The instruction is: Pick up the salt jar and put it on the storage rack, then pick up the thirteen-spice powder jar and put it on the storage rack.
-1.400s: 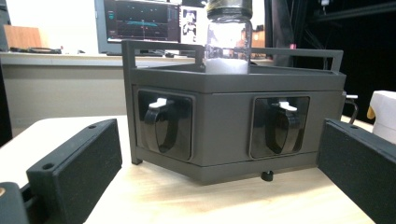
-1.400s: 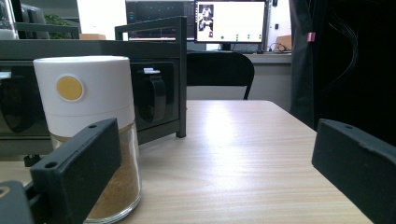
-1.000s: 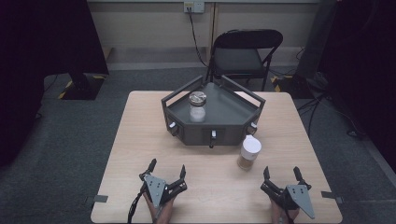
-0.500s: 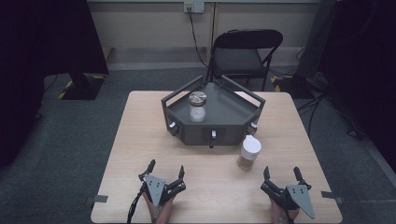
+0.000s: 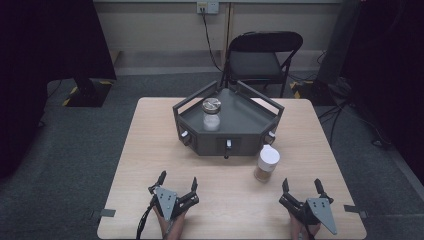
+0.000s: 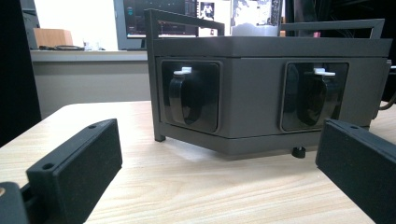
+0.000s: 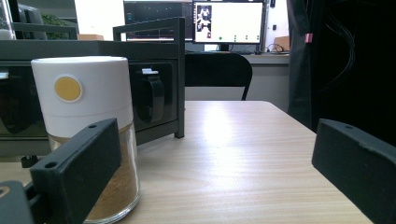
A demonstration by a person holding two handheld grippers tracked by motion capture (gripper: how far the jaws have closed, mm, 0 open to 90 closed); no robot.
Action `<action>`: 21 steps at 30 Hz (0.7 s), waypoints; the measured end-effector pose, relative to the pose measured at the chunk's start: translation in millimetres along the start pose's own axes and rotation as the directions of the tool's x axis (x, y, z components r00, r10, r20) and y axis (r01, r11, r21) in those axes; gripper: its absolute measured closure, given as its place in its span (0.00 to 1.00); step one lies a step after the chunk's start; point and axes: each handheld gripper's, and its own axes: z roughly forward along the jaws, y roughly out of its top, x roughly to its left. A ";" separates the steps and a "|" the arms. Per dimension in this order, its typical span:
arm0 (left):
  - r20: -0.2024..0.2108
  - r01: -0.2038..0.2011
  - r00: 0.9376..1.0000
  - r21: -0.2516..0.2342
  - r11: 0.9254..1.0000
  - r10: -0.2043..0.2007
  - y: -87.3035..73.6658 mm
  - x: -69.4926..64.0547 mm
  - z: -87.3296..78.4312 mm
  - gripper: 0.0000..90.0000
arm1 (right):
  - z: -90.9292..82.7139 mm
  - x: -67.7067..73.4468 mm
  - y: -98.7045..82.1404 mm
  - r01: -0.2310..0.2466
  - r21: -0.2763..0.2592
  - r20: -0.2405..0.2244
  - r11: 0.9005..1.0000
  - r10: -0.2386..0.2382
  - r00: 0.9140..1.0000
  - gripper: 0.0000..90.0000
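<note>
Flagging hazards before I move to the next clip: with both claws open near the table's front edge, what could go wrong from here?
1. The spice jar is tall and narrow and stands alone beside the rack; an off-centre approach by the right claw could tip it.
2. It stands close to the rack's corner, so a wide-open claw may bump the rack.
3. The glass jar stands loose on the rack's top; a knock might shake it.

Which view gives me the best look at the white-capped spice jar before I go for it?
The right gripper view: the spice jar stands close and large, with its white cap, yellow dot and brown powder plain, though the near jaw covers part of it. The high view shows the jar small, upright on the table beside the grey rack.
</note>
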 end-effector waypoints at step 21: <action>-0.006 0.000 1.000 0.001 1.000 0.000 0.2 -1.2 0.2 0.00 | 0.8 -0.1 0.9 -0.006 0.005 0.001 1.000 0.006 1.000 0.00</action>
